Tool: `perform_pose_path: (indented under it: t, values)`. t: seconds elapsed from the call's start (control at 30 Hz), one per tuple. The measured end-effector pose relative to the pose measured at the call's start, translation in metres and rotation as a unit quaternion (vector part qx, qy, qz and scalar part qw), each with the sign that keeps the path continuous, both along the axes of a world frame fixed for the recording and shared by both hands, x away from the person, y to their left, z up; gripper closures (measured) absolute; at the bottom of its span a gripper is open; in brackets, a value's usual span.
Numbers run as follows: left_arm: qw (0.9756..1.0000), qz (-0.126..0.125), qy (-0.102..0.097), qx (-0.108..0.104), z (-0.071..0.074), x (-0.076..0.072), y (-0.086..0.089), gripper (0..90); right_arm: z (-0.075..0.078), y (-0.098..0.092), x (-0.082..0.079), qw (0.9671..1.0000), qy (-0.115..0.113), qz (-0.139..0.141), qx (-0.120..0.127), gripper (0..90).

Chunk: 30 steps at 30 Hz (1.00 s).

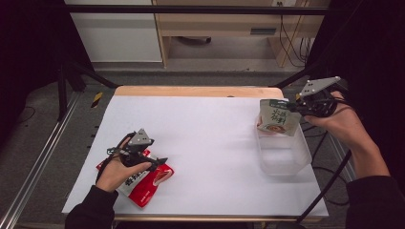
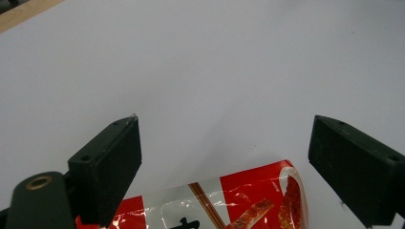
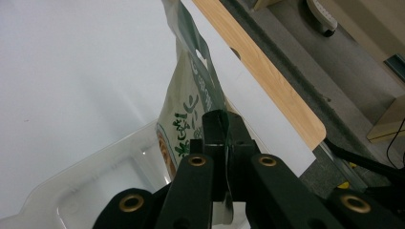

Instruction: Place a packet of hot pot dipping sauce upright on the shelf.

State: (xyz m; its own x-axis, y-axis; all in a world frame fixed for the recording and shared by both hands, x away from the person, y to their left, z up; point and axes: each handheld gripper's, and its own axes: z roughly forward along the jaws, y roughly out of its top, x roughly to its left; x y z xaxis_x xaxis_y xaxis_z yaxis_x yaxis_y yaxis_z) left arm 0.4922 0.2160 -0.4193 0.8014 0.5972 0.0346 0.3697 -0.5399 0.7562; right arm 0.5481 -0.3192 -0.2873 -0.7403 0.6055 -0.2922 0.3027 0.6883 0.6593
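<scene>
While pinching green-and-white pouch (image 1: 278, 117) by edge, right gripper (image 1: 297, 106) hanging it over clear plastic tub (image 1: 286, 157) at table's (image 1: 210, 124) 3 o'clock. Left gripper (image 1: 160, 163) hovering at 8 o'clock, jaws standing wide apart over red snack bag (image 1: 145, 183), not clamping.

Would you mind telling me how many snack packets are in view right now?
2. A green packet hangs from the right gripper over the clear tub; a red packet lies on the table under the left gripper. The tub may hide more.
</scene>
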Motion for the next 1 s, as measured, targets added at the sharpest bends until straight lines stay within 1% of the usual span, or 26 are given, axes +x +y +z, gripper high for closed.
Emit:
perform_pose_path:
  t: [0.17, 0.23, 0.27, 0.3, 0.33, 0.37, 0.43, 0.47, 0.57, 0.6, 0.7, 0.73, 0.83, 0.87, 0.97, 1.0]
  values:
    - [1.0000, 0.001, -0.001, -0.002, 0.001, 0.000, 0.002, 11.1, -0.005, 0.000, 0.004, 1.0000, 0.007, -0.002, 0.000, 90.0]
    - [1.0000, 0.003, -0.001, -0.004, 0.002, 0.000, 0.003, 11.1, -0.008, -0.001, 0.005, 0.9999, 0.009, -0.002, 0.004, 90.0]
    - [1.0000, 0.004, -0.001, -0.004, 0.002, 0.000, 0.004, 11.1, -0.011, -0.001, 0.006, 0.9999, 0.014, -0.004, 0.002, 90.0]
    - [1.0000, 0.004, -0.001, -0.004, 0.002, 0.000, 0.004, 11.1, -0.011, -0.001, 0.006, 0.9999, 0.014, -0.004, 0.002, 90.0]
    - [1.0000, 0.004, 0.000, -0.002, 0.001, 0.000, 0.004, 11.1, -0.016, -0.001, 0.007, 0.9998, 0.021, -0.006, 0.001, 90.0]
    - [1.0000, 0.004, 0.000, -0.002, 0.001, 0.000, 0.004, 11.1, -0.016, -0.001, 0.007, 0.9998, 0.021, -0.006, 0.001, 90.0]
    - [1.0000, 0.004, 0.000, -0.002, 0.001, 0.000, 0.004, 11.1, -0.021, -0.003, 0.008, 0.9996, 0.024, -0.010, 0.005, 90.0]
    - [1.0000, 0.004, -0.001, -0.004, 0.002, 0.000, 0.004, 11.1, -0.026, -0.004, 0.008, 0.9995, 0.027, -0.011, 0.013, 90.0]
    - [1.0000, 0.005, -0.002, -0.004, 0.002, 0.000, 0.005, 11.1, -0.028, -0.004, 0.008, 0.9994, 0.028, -0.014, 0.015, 90.0]
    - [1.0000, 0.006, -0.001, -0.002, 0.001, 0.000, 0.005, 11.2, -0.030, -0.004, 0.007, 0.9992, 0.028, -0.011, 0.025, 90.0]
    - [1.0000, 0.008, 0.002, -0.002, 0.001, 0.002, 0.006, 11.1, -0.032, -0.005, 0.007, 0.9991, 0.031, -0.014, 0.028, 90.0]
    - [1.0000, 0.009, 0.002, -0.002, 0.001, 0.002, 0.007, 11.2, -0.035, -0.006, 0.007, 0.9987, 0.036, -0.019, 0.030, 90.0]
    - [0.9999, 0.010, 0.000, -0.004, 0.001, 0.002, 0.008, 11.1, -0.039, -0.008, 0.008, 0.9986, 0.041, -0.021, 0.028, 89.9]
    - [0.9999, 0.013, 0.000, -0.007, 0.002, 0.002, 0.010, 11.2, -0.043, -0.009, 0.009, 0.9981, 0.044, -0.028, 0.033, 89.9]
    - [0.9999, 0.013, -0.001, -0.007, 0.003, 0.002, 0.012, 11.1, -0.045, -0.012, 0.010, 0.9978, 0.045, -0.032, 0.038, 89.8]
    - [0.9999, 0.015, 0.000, -0.007, 0.003, 0.002, 0.012, 11.1, -0.046, -0.016, 0.011, 0.9973, 0.047, -0.038, 0.042, 89.7]
